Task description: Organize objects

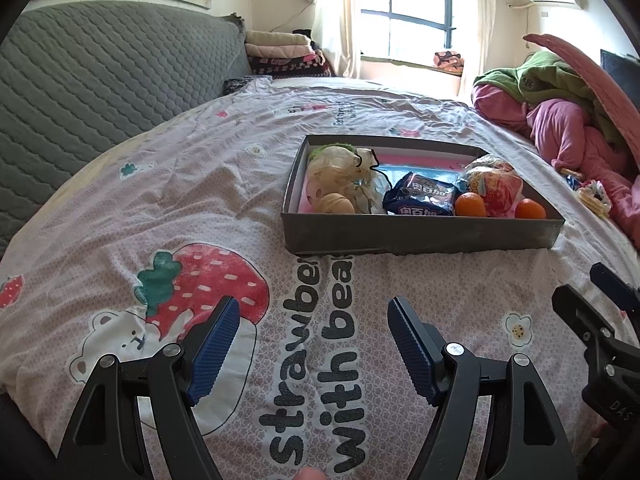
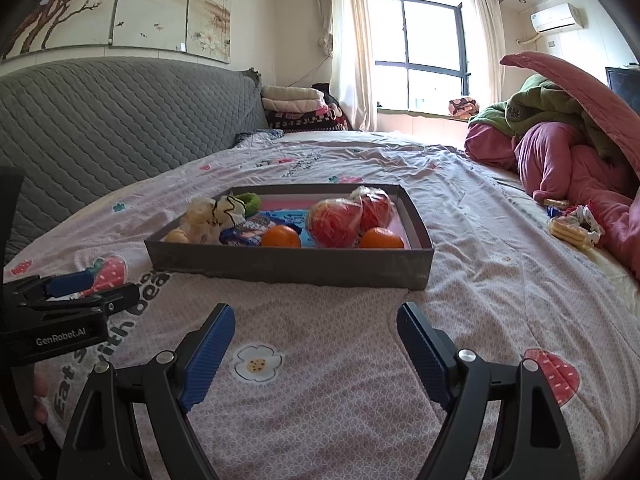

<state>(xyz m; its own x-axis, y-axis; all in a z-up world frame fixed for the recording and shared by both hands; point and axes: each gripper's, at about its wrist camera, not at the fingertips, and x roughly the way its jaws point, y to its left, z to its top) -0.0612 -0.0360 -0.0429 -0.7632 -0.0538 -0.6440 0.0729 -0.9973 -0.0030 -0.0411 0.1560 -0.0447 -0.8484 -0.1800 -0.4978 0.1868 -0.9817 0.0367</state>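
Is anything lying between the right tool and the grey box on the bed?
Nothing visible: only bare bedsheet lies between the open right tool and the box. The left tool sits off to the side.

A shallow grey box (image 2: pixel 288 270) lies flat on the bed. Inside, two oranges (image 2: pixel 281 237) sit against its near wall, two wrapped red apples (image 2: pixel 334 222) just behind them, a blue snack packet (image 1: pixel 420 199) in the middle, and a crumpled pale bundle (image 1: pixel 340 172) with a walnut (image 1: pixel 335 203) at the left end.
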